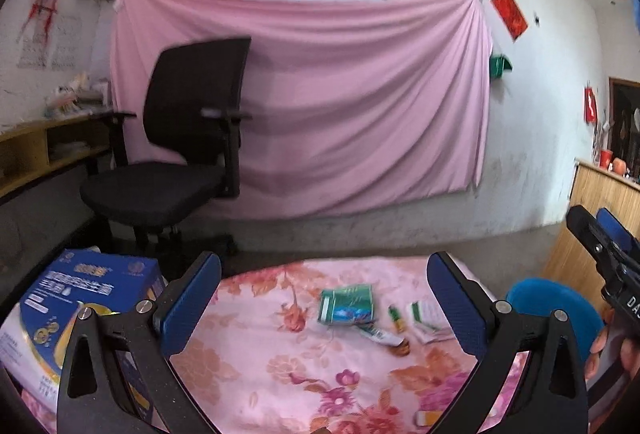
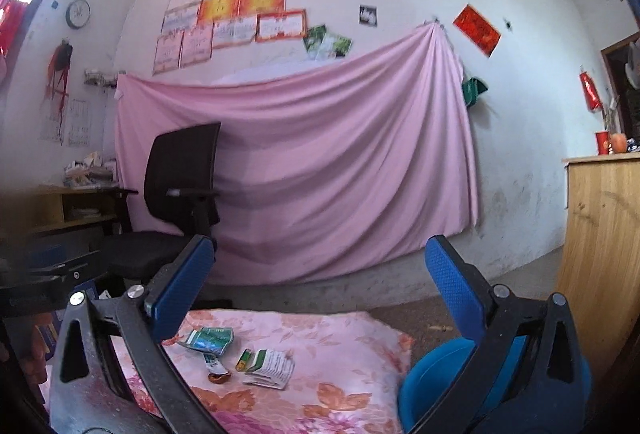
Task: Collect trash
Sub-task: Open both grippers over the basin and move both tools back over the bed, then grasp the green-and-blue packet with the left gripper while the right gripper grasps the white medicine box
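Trash lies on a pink floral cloth (image 1: 280, 362): a green flattened packet (image 1: 347, 305), a small green tube (image 1: 396, 318), a white and green carton (image 1: 428, 316), a white tube (image 1: 378, 334) and a brown scrap (image 1: 401, 350). The same pile shows in the right wrist view: packet (image 2: 208, 341), carton (image 2: 272, 368), small tube (image 2: 244, 354), brown scrap (image 2: 219, 377). My left gripper (image 1: 324, 304) is open and empty, held above the cloth short of the pile. My right gripper (image 2: 320, 294) is open and empty; its body shows at the right edge of the left wrist view (image 1: 604, 246).
A blue bin (image 2: 436, 390) stands right of the cloth, also in the left wrist view (image 1: 552, 306). A blue box (image 1: 80, 298) sits at the left. A black office chair (image 1: 180, 137) stands behind, a wooden cabinet (image 2: 600, 254) at the right, a low shelf (image 1: 44, 149) at the left.
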